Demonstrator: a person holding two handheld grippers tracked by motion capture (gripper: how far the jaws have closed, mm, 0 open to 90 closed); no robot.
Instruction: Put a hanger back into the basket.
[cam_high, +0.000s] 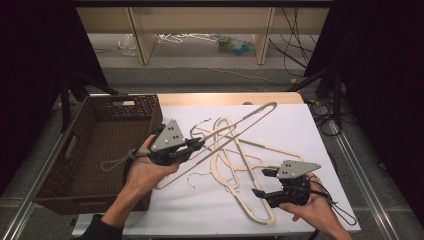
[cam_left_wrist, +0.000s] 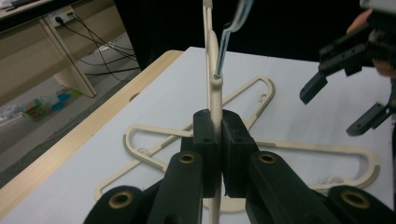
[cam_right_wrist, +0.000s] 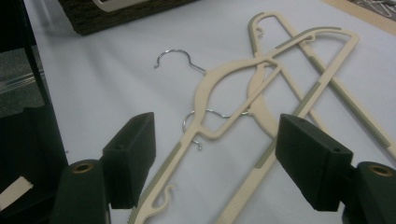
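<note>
The top of the lifted hanger (cam_left_wrist: 214, 88) runs out past the upper edge of the left gripper view, so its far end cannot be followed there, and its lower bar disappears between the black jaws. In the high view the pile of cream hangers (cam_high: 235, 165) on the white table (cam_high: 300, 130) overlaps so much that their count is hard to make out; two wire hooks show among them, one near the pile's upper edge and one at its lower left. The floor beyond the table holds small clutter too blurred to name.

The left gripper (cam_high: 197, 145) is held up over the table's left part, just beside the brown wicker basket (cam_high: 75, 165), its jaws closed tight on the lifted hanger's bar, which slants up toward the table's far right. The left hand (cam_high: 145, 170) wraps the handle from below, forearm coming in from the bottom edge.

The right gripper (cam_high: 262, 182) sits low near the table's front right, jaws spread wide and empty, pointing left at the pile. The right hand (cam_high: 312, 205) cups it from behind.
</note>
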